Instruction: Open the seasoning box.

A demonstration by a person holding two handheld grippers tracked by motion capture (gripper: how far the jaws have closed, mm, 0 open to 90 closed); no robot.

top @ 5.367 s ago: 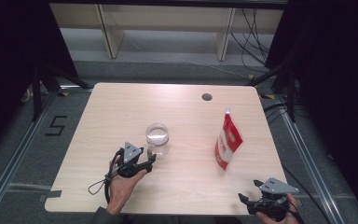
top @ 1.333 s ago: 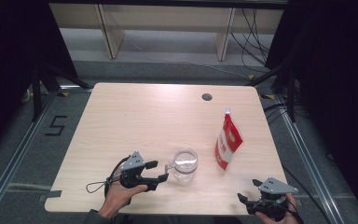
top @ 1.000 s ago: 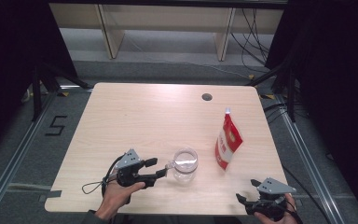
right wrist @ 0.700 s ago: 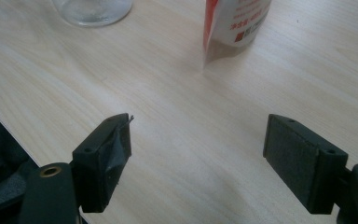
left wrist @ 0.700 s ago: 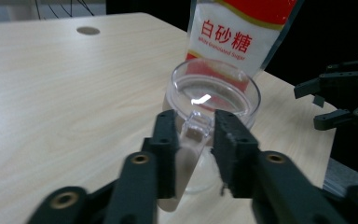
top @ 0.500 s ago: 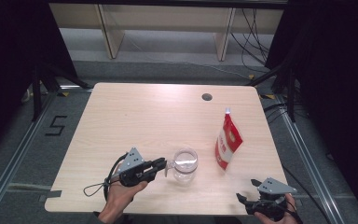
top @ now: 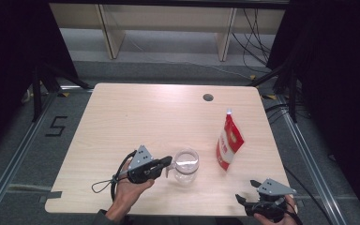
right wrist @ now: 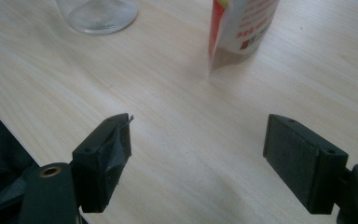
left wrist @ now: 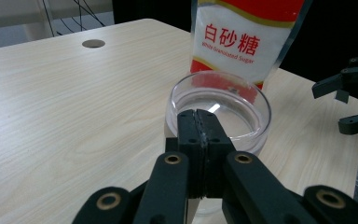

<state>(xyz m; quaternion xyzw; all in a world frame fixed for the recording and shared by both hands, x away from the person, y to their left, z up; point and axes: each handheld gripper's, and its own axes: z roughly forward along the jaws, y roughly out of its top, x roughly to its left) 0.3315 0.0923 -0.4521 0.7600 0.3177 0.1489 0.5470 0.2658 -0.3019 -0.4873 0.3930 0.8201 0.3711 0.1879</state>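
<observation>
The jar (top: 186, 165) is found near the table's (top: 122, 117) front edge, just ahead of the left gripper (top: 168, 162), whose jaws have just been closed on nothing, while the right gripper (top: 243, 200), jaws apart, is held farther off.

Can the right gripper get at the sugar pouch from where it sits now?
Probably yes. The right gripper sits open at the table's near edge, and only bare wood lies between it and the sugar pouch. The glass jar and the shut left gripper stand off to the side.
</observation>
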